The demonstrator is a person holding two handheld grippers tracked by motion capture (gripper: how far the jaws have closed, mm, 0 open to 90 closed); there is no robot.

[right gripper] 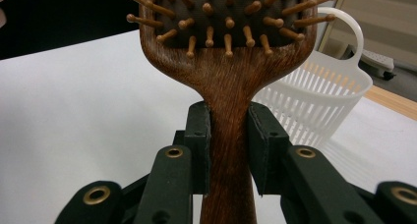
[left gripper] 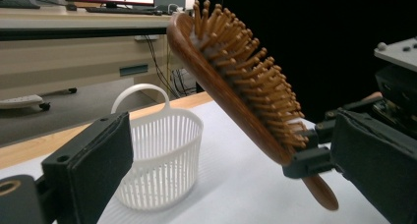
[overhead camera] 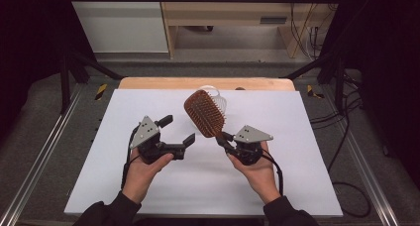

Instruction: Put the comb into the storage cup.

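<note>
Clamping the hairbrush [overhead camera: 205,113] handle, right gripper [overhead camera: 224,139] jaws; brush head tilted up toward basket [left gripper: 160,157]; left gripper [overhead camera: 177,130] jaws wide, empty

A white slatted basket [left gripper: 160,160] stands on the white tabletop [overhead camera: 148,186], near its far edge.

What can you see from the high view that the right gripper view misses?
The high view alone takes in the person's two hands, the left hand-held gripper with its jaws open and nothing between them, and the whole white table.

The right gripper view alone gives the close look: the right hand-held gripper with its pads pressed on both sides of the brush's wooden handle, just below the bristles.

Both take in the wooden hairbrush and the white basket behind it.
</note>
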